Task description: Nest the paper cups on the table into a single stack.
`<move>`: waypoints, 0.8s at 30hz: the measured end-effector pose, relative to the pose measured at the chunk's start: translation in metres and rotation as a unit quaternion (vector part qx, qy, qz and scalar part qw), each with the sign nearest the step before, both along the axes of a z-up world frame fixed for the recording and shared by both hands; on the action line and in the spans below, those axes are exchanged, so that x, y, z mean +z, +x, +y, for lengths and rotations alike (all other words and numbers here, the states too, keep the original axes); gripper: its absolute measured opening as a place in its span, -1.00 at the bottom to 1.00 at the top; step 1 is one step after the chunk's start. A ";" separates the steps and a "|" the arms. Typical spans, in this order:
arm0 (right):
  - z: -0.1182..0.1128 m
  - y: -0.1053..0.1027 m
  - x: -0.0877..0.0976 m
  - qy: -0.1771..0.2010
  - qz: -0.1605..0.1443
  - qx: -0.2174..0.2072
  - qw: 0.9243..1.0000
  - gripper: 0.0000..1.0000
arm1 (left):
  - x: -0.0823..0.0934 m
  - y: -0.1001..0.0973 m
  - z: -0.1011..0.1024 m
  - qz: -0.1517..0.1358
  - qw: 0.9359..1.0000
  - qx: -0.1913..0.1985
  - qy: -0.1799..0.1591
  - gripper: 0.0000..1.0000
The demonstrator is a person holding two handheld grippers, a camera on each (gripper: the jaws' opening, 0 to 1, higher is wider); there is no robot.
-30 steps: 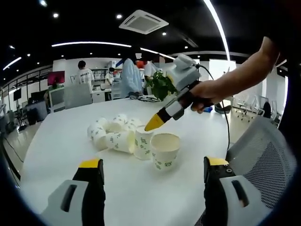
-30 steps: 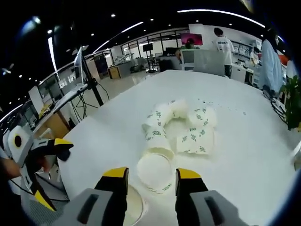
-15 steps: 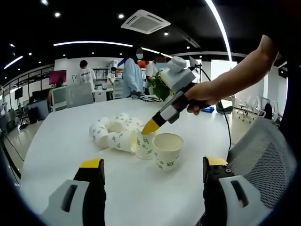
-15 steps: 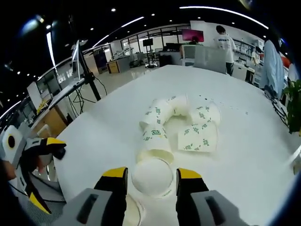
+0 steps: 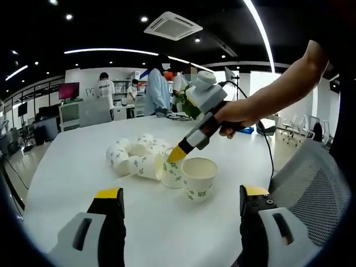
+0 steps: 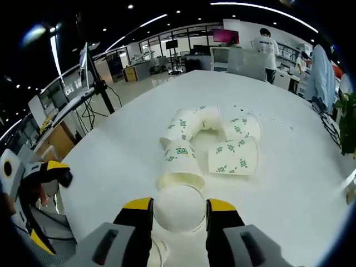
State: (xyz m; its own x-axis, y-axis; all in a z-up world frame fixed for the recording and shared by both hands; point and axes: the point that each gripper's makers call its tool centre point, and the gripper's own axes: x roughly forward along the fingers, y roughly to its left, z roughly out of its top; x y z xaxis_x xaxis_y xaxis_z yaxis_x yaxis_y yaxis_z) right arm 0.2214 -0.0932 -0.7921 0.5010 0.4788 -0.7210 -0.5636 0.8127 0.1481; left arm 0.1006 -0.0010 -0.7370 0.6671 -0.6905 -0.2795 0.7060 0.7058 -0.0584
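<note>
White desk (image 5: pixel 67 167) spreads across the middle of my left gripper view, carrying a cluster of paper cups (image 5: pixel 136 158) lying on their sides at centre, with two upright cups (image 5: pixel 197 177) just to their right. My right claw (image 6: pixel 178 207) sits at the bottom centre of its own view, jaws straddling an upright cup (image 6: pixel 179 208); I can't tell whether they touch it. My left claw (image 5: pixel 177 194) hangs wide open, holding nothing, at the bottom of its view.
</note>
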 end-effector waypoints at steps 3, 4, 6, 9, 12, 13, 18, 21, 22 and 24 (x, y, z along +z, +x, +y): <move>-0.001 0.002 0.000 0.001 -0.002 -0.003 1.000 -0.29 | 0.000 0.000 -0.001 0.000 1.000 0.000 0.000 0.70; -0.002 0.002 0.000 0.001 -0.003 -0.003 1.000 -0.29 | 0.001 -0.001 -0.002 0.001 1.000 -0.002 0.000 0.70; -0.003 0.001 0.001 0.002 -0.003 -0.005 1.000 -0.29 | 0.000 -0.002 -0.002 0.001 1.000 -0.003 0.000 0.70; -0.008 0.001 0.002 -0.002 -0.005 -0.008 1.000 -0.29 | -0.001 -0.002 -0.003 0.002 1.000 -0.006 0.002 0.69; -0.011 0.004 0.003 0.000 -0.006 -0.013 1.000 -0.29 | -0.002 -0.003 -0.004 0.001 1.000 -0.010 0.006 0.69; -0.012 0.003 0.004 0.000 -0.007 -0.014 1.000 -0.29 | -0.002 -0.003 -0.004 0.001 1.000 -0.010 0.006 0.69; -0.023 0.005 0.009 0.003 -0.013 -0.027 1.000 -0.29 | -0.002 -0.005 -0.007 0.001 1.000 -0.017 0.008 0.69; -0.030 0.006 0.013 0.005 -0.017 -0.034 0.999 -0.29 | -0.001 -0.006 -0.009 0.000 1.000 -0.022 0.009 0.68; -0.031 0.006 0.014 0.005 -0.018 -0.035 0.999 -0.29 | -0.002 -0.007 -0.010 0.000 1.000 -0.024 0.010 0.68; -0.035 0.007 0.017 0.007 -0.020 -0.039 0.999 -0.29 | -0.002 -0.008 -0.011 0.000 1.000 -0.026 0.011 0.68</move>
